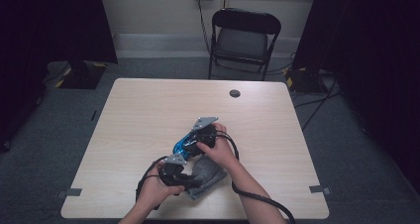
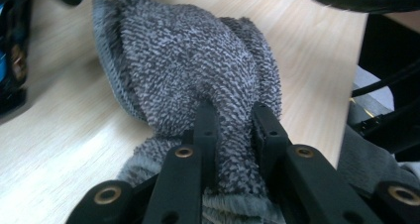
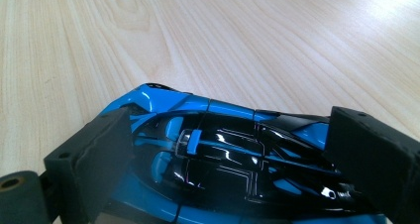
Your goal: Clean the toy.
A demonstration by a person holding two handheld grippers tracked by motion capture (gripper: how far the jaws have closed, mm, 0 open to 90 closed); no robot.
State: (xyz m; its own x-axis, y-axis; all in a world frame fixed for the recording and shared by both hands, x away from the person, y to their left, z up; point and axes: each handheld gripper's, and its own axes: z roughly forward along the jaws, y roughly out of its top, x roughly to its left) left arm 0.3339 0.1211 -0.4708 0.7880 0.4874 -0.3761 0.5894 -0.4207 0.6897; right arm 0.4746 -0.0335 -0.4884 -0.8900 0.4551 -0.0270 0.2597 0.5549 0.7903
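Observation:
A grey terry cloth (image 1: pixel 210 170) lies bunched on the wooden table (image 1: pixel 148 110) near its front edge. My left gripper (image 1: pixel 189 178) is shut on it; in the left gripper view the black jaws pinch a fold of the cloth (image 2: pixel 188 50) between them (image 2: pixel 233 117). Just behind it, my right gripper (image 1: pixel 187 142) is shut on a glossy blue and black toy car (image 1: pixel 180 146). In the right gripper view the car (image 3: pixel 163 97) sits low over the table, a jaw pressed against each end (image 3: pixel 233 135). The cloth's folded bulk lies beside the car.
A small dark grommet (image 1: pixel 235 93) is set in the table's far side. A black folding chair (image 1: pixel 245 35) stands behind the table. Cables (image 1: pixel 317 102) run over the floor at the right, and dark curtains (image 1: pixel 376 50) hang on both sides.

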